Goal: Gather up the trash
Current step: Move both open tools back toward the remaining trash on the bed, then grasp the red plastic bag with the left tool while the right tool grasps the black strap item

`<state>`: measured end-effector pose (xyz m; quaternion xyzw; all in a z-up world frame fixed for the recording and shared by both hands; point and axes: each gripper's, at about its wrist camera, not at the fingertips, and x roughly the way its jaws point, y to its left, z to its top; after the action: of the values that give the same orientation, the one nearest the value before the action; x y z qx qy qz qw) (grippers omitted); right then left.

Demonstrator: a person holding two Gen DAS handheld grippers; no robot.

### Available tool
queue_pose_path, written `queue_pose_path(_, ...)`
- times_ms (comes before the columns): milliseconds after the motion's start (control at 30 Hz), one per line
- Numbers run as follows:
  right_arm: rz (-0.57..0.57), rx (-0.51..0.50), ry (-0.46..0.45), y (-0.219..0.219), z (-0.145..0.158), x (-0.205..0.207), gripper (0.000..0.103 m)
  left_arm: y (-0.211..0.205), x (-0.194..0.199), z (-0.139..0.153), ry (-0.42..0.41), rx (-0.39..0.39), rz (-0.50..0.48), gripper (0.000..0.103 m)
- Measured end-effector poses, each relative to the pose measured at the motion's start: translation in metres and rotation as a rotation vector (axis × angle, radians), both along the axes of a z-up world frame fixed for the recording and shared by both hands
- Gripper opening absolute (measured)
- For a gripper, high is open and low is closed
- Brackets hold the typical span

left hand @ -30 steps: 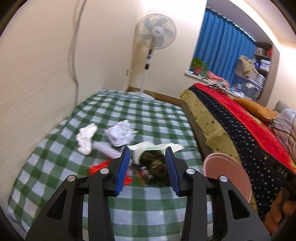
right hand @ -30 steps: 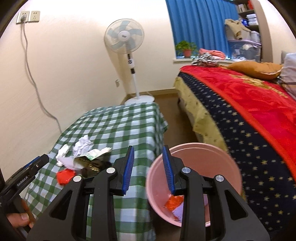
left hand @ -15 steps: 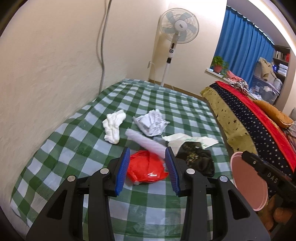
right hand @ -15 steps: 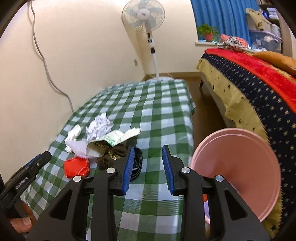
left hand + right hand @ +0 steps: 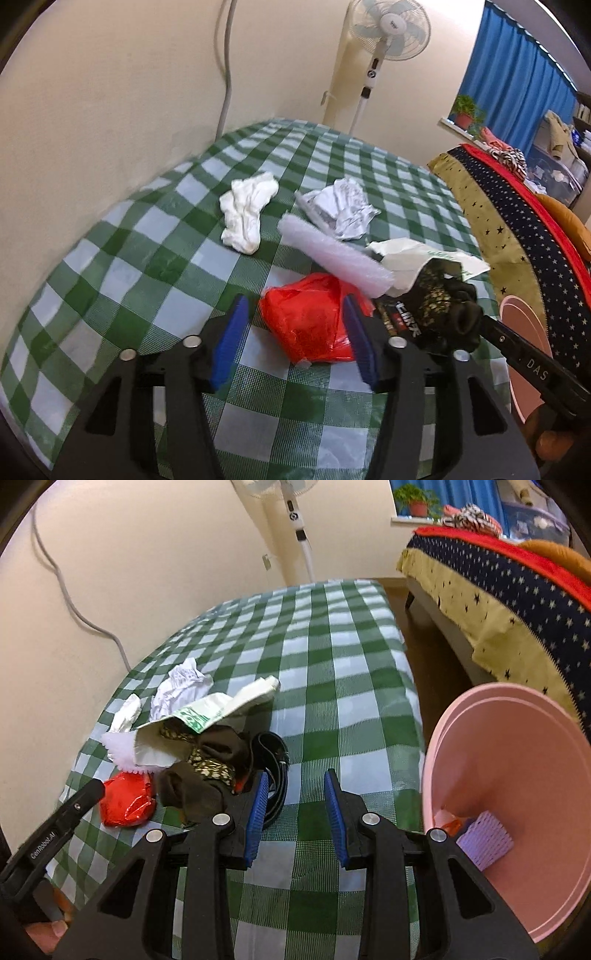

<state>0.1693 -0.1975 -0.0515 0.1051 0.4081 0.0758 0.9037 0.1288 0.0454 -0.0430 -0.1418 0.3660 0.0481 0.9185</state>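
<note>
Both grippers have been brought down and in over the green-checked table (image 5: 122, 266) since the earlier frames, and the left gripper (image 5: 295, 345) has just been opening its jaws — they now stand wide on either side of the red crumpled bag (image 5: 314, 321). The bag lies between the blue pads, with the right pad at its edge, but a clear gap shows on the left and nothing is clamped. The right gripper (image 5: 295, 814) is held part open over bare cloth with nothing between its jaws, just beside the black strap (image 5: 275, 768) at the edge of the litter pile.

The step in hand is judged to be the reach for the red bag. Around it lie the white foam sheet (image 5: 332, 256), the crumpled paper (image 5: 340, 210), the white rag (image 5: 245, 212) and the dark patterned cloth (image 5: 441, 306), all untouched. The pink bin (image 5: 517, 775) stands off the table's right edge and already holds a few pieces.

For the next move, the jaws would need to be lowered a little further and closed on the bag alone — the foam sheet overlaps its far side and could be caught with it — before it is carried across to the bin.
</note>
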Motion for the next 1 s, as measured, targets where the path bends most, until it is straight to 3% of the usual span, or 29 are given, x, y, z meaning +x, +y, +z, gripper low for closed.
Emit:
queue_pose_path(200,0.026,0.000,0.024,0.006,-0.007,0.006,0.029,-0.001,0.007,-0.011,0.035,-0.026,0.000,0.066)
queue_pose_path(500,0.068,-0.012,0.041,0.014,-0.010,0.008,0.006,-0.010,0.014,-0.017,0.056,-0.060,-0.039,0.066)
queue_pose_path(667,0.070,-0.039,0.013,0.014,-0.004,0.004,0.004,-0.012,0.013,-0.016,0.058,-0.054,-0.044,0.063)
queue_pose_path(767,0.063,-0.047,-0.003,0.012,0.002,0.002,0.004,-0.011,0.011,-0.013,0.049,-0.045,-0.047,0.058)
queue_pose_path(933,0.053,-0.055,-0.022,0.007,0.009,-0.005,0.004,-0.008,0.006,-0.001,0.019,-0.030,-0.050,0.035)
queue_pose_path(1000,0.050,-0.056,-0.032,0.005,0.013,-0.008,0.004,-0.007,0.004,0.003,0.010,-0.023,-0.056,0.033)
